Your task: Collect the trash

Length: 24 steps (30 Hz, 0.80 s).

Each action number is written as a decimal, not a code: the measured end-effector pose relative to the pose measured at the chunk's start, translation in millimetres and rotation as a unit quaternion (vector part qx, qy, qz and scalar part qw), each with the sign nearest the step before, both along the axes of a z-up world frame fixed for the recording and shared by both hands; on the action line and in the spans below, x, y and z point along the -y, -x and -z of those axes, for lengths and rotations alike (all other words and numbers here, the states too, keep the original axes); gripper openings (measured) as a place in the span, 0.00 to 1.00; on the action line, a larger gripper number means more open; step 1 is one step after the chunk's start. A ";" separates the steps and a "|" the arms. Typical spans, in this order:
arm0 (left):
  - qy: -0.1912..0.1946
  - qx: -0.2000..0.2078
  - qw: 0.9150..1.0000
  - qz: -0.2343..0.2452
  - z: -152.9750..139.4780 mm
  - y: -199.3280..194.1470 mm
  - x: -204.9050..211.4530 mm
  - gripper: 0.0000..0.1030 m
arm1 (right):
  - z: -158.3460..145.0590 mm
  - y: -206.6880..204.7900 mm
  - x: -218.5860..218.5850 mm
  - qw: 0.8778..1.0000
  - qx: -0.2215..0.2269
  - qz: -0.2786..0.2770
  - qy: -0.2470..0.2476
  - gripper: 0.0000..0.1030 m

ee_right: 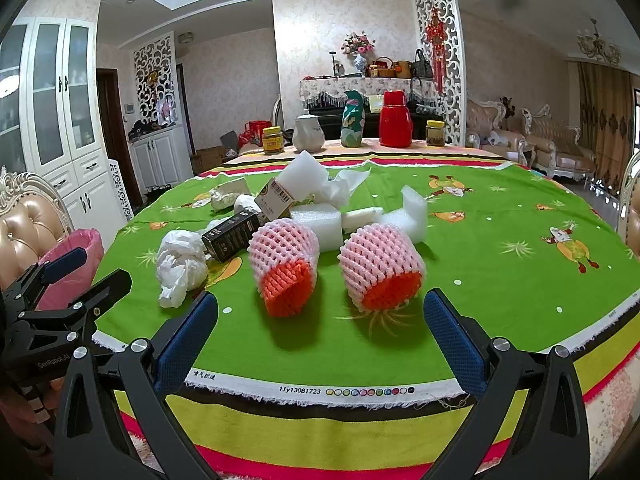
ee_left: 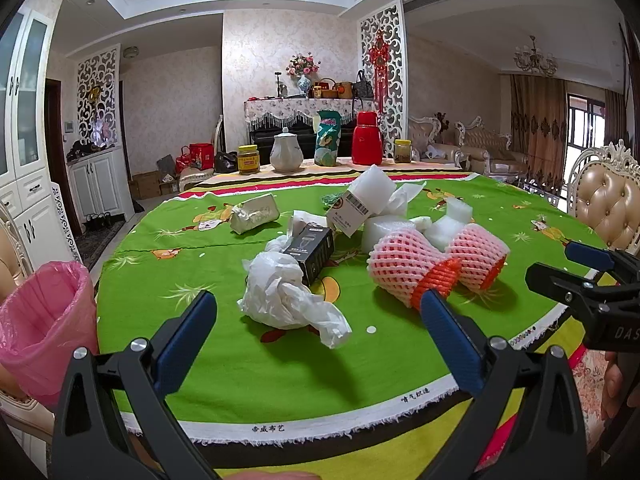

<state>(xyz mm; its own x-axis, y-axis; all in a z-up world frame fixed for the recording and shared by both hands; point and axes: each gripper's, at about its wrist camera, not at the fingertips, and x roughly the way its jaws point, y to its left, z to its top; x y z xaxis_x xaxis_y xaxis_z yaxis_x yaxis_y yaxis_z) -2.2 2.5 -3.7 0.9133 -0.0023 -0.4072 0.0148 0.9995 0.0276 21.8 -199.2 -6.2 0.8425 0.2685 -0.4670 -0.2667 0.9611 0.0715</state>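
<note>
left wrist view: left tool (ee_left: 318, 320) is hovering low over the near edge of the worktop (ee_left: 248, 368), fingers spread wide, gripping nothing
plastic wrap: crumpled white plastic wrap (ee_left: 286, 300) is lying just ahead of the left tool, between the finger lines; thin, wrinkled, loose tail trailing toward the tool; probably the nearest pick
black box: small black carton (ee_left: 314, 252) is leaning on the wrap's far side, touching it
foam nets: two pink foam fruit nets (ee_left: 404, 266) with orange inner ends are lying on their sides ahead-right of the left tool, the near one partly behind its right finger
bin: pink-lined bin (ee_left: 44, 320) is standing off the worktop, left of the left tool, mouth open; likely placed there so drops are short
right tool: right tool (ee_left: 576, 276) is showing at the far right edge, fingers looking parted, empty
right wrist view: right tool (ee_right: 320, 320) is also hovering at the near worktop edge, fingers released wide, nothing held
nets here: left net (ee_right: 284, 266) and right net (ee_right: 380, 268) are lying just ahead, between the finger lines, open orange mouths facing the tool, apart from each other
foam pieces: white foam blocks (ee_right: 316, 218) and a labelled carton (ee_right: 276, 196) are piling behind the nets, farther ahead
left tool here: left tool (ee_right: 76, 276) is showing at far left, in front of the bin (ee_right: 86, 240), parted and empty
progress: judging by the full pile, collecting is barely begun
</note>
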 end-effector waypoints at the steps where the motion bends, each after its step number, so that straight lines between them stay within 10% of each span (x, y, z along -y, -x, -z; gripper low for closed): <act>1: 0.001 0.000 1.000 0.001 0.2 -0.3 -0.2 0.96 | 0.5 0.6 0.0 1.000 -0.001 -0.001 -0.001 0.93; 24: -0.002 0.003 1.000 0.005 0.0 0.9 2.9 0.96 | 3.9 1.7 -0.9 1.000 -0.008 -0.002 -0.009 0.93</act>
<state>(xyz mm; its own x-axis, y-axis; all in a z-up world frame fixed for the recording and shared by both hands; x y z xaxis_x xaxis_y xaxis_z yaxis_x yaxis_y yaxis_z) -3.1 -0.4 -3.7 0.9155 -0.0093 -0.4022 0.0244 0.9992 0.0325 20.0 -198.3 -10.1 0.8340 0.2810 -0.4749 -0.2699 0.9584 0.0931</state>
